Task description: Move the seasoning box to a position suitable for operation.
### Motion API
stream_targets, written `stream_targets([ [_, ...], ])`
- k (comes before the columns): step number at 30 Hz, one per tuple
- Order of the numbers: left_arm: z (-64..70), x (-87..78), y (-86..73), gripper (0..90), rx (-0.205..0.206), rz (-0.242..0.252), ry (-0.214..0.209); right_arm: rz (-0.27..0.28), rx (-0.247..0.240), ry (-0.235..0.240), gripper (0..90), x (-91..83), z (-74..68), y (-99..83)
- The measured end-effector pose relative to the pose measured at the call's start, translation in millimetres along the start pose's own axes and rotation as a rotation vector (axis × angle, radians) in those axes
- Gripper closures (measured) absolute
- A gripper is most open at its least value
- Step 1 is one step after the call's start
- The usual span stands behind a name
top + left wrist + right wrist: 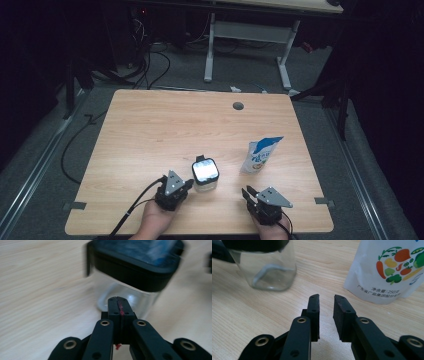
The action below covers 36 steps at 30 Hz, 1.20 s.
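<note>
Glass, square-sided and capped with a black lid, forms the jar (205,175) that stands near the front edge of the table (150,130). Just left of the jar the left gripper (186,185) is held, its jaws pressed together with nothing between them and the tips almost at the clear wall. Right of the jar, nearer the front edge, the right gripper (248,192) is seen with its jaws spread a little, aimed at the gap between the jar and the pouch (261,154). That white pouch, printed with vegetables, stands upright farther right of the jar and slightly behind it, apart from it.

A grasp on the jar seems to be prepared. For it to go well, the left jaws would have to be opened wide before being brought around the wall or lid, since shut tips could only push the jar. Glass is smooth, so a level, centred grip should be preferred. The pouch may tip easily, so it should not be brushed.
</note>
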<state>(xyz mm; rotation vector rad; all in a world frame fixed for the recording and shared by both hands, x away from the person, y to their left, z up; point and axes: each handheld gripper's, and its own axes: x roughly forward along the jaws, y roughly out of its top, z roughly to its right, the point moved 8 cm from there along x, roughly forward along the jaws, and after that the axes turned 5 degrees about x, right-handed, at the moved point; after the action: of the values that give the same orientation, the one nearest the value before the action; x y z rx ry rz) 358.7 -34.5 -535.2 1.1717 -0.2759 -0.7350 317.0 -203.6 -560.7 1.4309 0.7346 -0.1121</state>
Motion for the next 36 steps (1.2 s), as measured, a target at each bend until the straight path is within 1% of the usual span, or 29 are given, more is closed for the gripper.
stream_targets([
  [1,6.1,0.2,-1.9,90.0,-0.001,-0.003,-0.014,-0.003,0.007,0.002,76.7,0.2,0.0,-0.4],
  [2,8.1,0.1,-2.8,90.0,0.0,-0.008,-0.016,-0.005,0.007,0.003,77.7,0.7,0.0,-0.8],
  [3,8.5,-0.1,-1.9,90.0,-0.003,-0.003,-0.015,-0.007,0.008,0.001,79.7,0.8,-0.2,-1.1],
  [5,1.9,-2.1,2.7,90.0,0.001,0.007,0.0,-0.009,0.006,0.006,85.2,0.6,-1.7,-1.3],
  [6,-4.1,-3.8,6.8,90.0,-0.002,0.013,0.013,-0.006,0.0,0.011,88.8,0.8,-3.0,-0.9],
  [7,-10.9,-6.6,12.3,90.0,-0.008,0.025,0.023,-0.007,-0.003,0.018,90.0,1.1,-5.0,-0.5],
  [9,-25.0,-13.9,23.2,89.2,-0.01,0.049,0.044,-0.006,-0.006,0.033,90.0,2.9,-10.5,1.3],
  [10,-36.8,-20.8,30.7,88.2,0.003,0.068,0.062,-0.005,-0.005,0.039,90.0,4.0,-13.1,2.2],
  [11,-46.9,-26.4,36.4,87.6,0.003,0.081,0.077,-0.006,-0.009,0.048,90.0,6.1,-17.5,3.7],
  [12,-55.3,-31.0,39.9,86.9,0.012,0.087,0.09,-0.004,-0.02,0.05,90.0,8.8,-21.1,5.1],
  [13,-68.6,-38.3,45.0,86.6,0.022,0.098,0.11,-0.007,-0.023,0.046,90.0,11.1,-23.6,5.7],
  [14,-78.7,-43.5,47.6,86.3,0.03,0.106,0.127,-0.012,-0.032,0.036,90.0,15.2,-26.8,6.9],
  [15,-88.3,-48.1,48.8,84.9,0.039,0.106,0.143,-0.012,-0.033,0.036,90.0,19.0,-29.2,8.1],
  [16,-96.6,-52.6,49.3,83.3,0.035,0.106,0.155,-0.018,-0.034,0.035,90.0,22.4,-31.7,8.9],
  [17,-103.5,-57.1,49.8,81.5,0.022,0.112,0.162,-0.023,-0.04,0.038,90.0,25.8,-34.8,9.6],
  [19,-113.5,-66.0,47.7,79.9,0.015,0.124,0.172,-0.037,-0.053,0.039,90.0,30.6,-41.2,10.4],
  [20,-116.4,-69.0,45.9,79.2,0.013,0.131,0.173,-0.042,-0.056,0.04,90.0,32.7,-43.8,11.1],
  [21,-118.5,-71.3,43.5,77.9,0.019,0.125,0.173,-0.047,-0.059,0.037,90.0,34.8,-45.5,12.0],
  [24,-120.6,-75.1,39.6,68.6,0.053,0.119,0.182,-0.06,-0.062,0.017,90.0,40.8,-47.8,16.0],
  [25,-121.5,-75.7,38.5,68.1,0.049,0.11,0.181,-0.059,-0.058,0.009,89.9,43.5,-47.8,18.1],
  [26,-122.7,-76.0,38.4,67.2,0.034,0.108,0.182,-0.061,-0.054,0.006,89.9,45.7,-47.7,19.5],
  [27,-123.0,-76.1,38.8,65.6,0.028,0.111,0.182,-0.066,-0.05,0.002,89.9,48.3,-47.9,21.2],
  [31,-123.5,-78.0,41.8,62.7,0.022,0.124,0.185,-0.074,-0.049,0.002,89.9,59.8,-49.9,28.9],
  [33,-124.7,-79.3,41.6,61.5,0.028,0.124,0.193,-0.076,-0.048,0.013,89.7,66.3,-51.2,32.9],
  [35,-125.6,-79.3,41.5,60.7,0.012,0.13,0.198,-0.078,-0.054,0.014,89.7,71.7,-51.5,36.4],
  [36,-126.4,-79.6,40.6,60.1,0.013,0.126,0.203,-0.073,-0.053,0.013,89.6,72.3,-50.6,37.3],
])
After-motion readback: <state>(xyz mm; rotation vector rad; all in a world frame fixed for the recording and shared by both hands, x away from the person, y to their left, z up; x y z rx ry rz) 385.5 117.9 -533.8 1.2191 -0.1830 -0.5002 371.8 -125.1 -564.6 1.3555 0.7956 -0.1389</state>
